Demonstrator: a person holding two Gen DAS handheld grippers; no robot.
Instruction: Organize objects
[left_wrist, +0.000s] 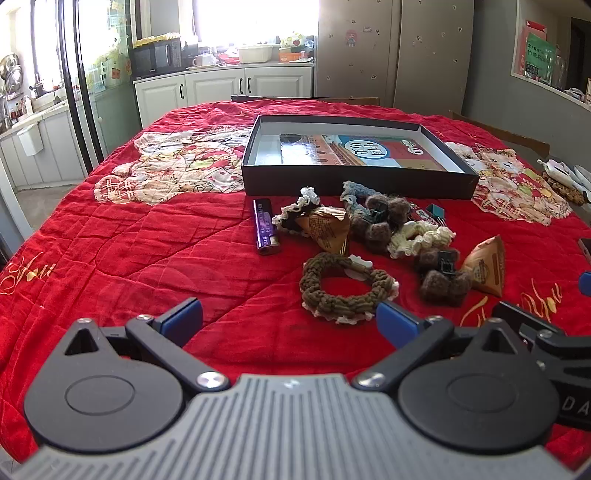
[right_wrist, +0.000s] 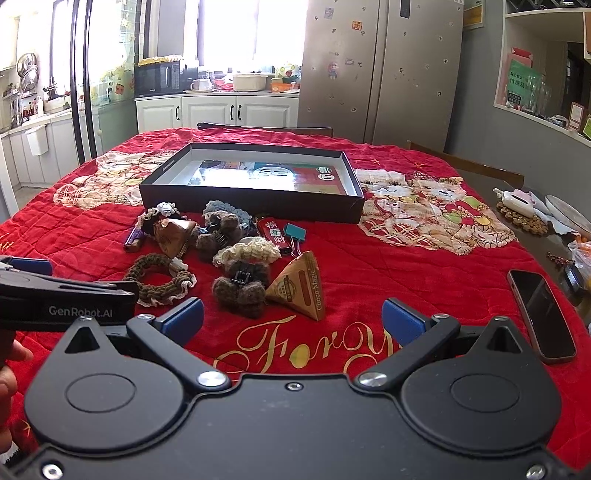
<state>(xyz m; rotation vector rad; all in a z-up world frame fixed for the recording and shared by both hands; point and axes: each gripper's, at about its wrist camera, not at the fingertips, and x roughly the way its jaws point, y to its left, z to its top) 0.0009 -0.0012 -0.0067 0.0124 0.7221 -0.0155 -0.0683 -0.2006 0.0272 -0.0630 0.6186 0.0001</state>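
Both sets of tongs are hovering over the near edge of the desk with nothing between their blue pads. The left tongs (left_wrist: 289, 320) are standing fully spread, and the right tongs (right_wrist: 293, 318) are standing just as wide. Neither is touching anything.

The items to be sorted are lying in a loose heap on the red quilted cloth (left_wrist: 129, 236), between the tongs and the shallow black box (left_wrist: 357, 173), which is sitting open further back with printed card in its base.

Nearest the left tongs is lying a brown crocheted hair ring (left_wrist: 341, 291), soft, ribbed and edged in cream. Beside it are resting a fuzzy brown claw clip (right_wrist: 240, 282) and a stiff, pyramid-shaped paper snack packet (right_wrist: 301, 290). Further back are sitting a purple lighter (left_wrist: 265, 232), smooth and cylindrical, a cream frilled scrunchie (right_wrist: 246, 251), a red lighter (right_wrist: 272, 230) and a teal binder clip (right_wrist: 295, 232). A dark phone (right_wrist: 541, 314) is lying well apart at the right.

Judgement: the first pick appears to be pending. The hair ring is yielding, so closing across one side of its band should be securing it better than spanning the hole. The packet is likely crushing under pressure; gripping its flat faces lightly is advisable. Overlapping items should be lifted from the outer edge of the heap first.
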